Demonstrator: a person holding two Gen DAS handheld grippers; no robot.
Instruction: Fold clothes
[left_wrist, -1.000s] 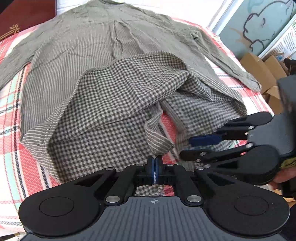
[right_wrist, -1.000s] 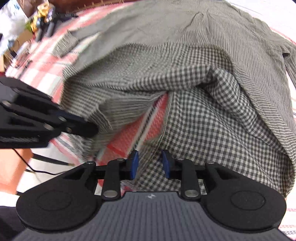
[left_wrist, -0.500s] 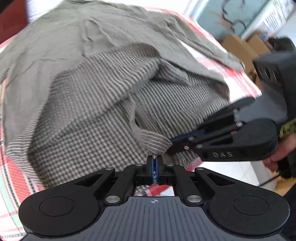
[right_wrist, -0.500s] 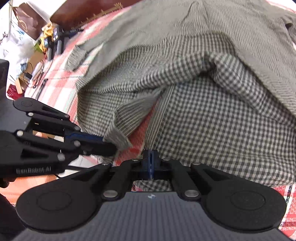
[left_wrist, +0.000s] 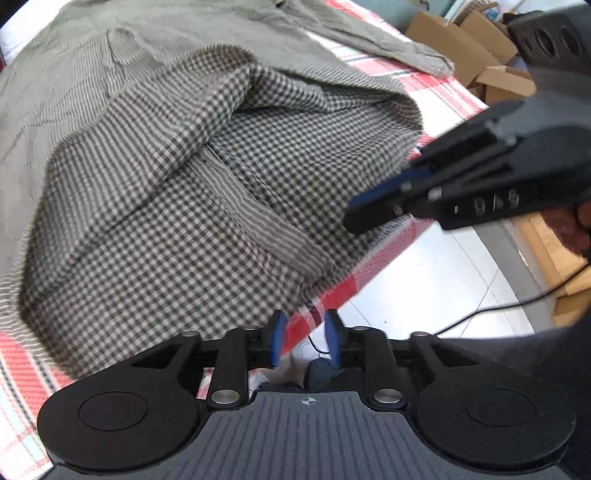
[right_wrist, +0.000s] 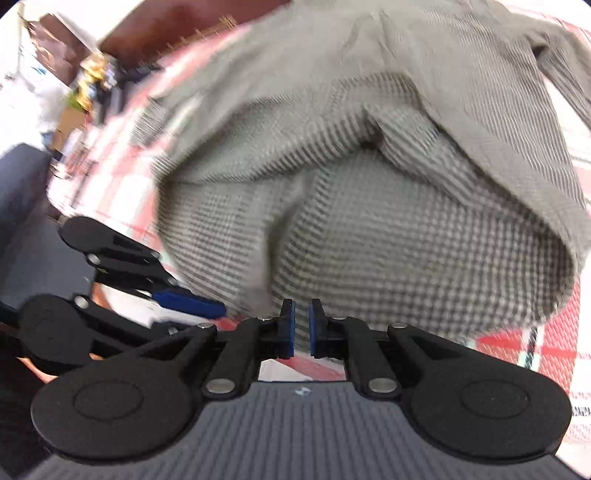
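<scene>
The shirt (left_wrist: 155, 155), grey-striped on the outside with a checked lining showing, lay spread across a red, white and green plaid cover (left_wrist: 26, 354), its lower hem turned up and back over the body so that the checked side faced upward in a loose, rumpled fold. One long sleeve (left_wrist: 388, 48) stretched out toward the far edge of the cover, near some cardboard boxes (left_wrist: 465, 40) standing on the floor beyond. The left gripper (left_wrist: 304, 341) hung at the near edge of the cover, just beside the folded hem, its blue-padded jaws opening with only the cover's edge and the pale floor tiles (left_wrist: 424, 288) seen between them; no cloth was caught there. In the right wrist view, which was blurred, the right gripper (right_wrist: 301, 326) sat at the hem of the checked fold (right_wrist: 369, 229) with its jaws opening to a narrow gap, and nothing could be seen pinched between the pads. Each gripper showed in the other's view, reaching in from the side close to the hem, and part of a hand (left_wrist: 576, 229) was visible behind the right one.
</scene>
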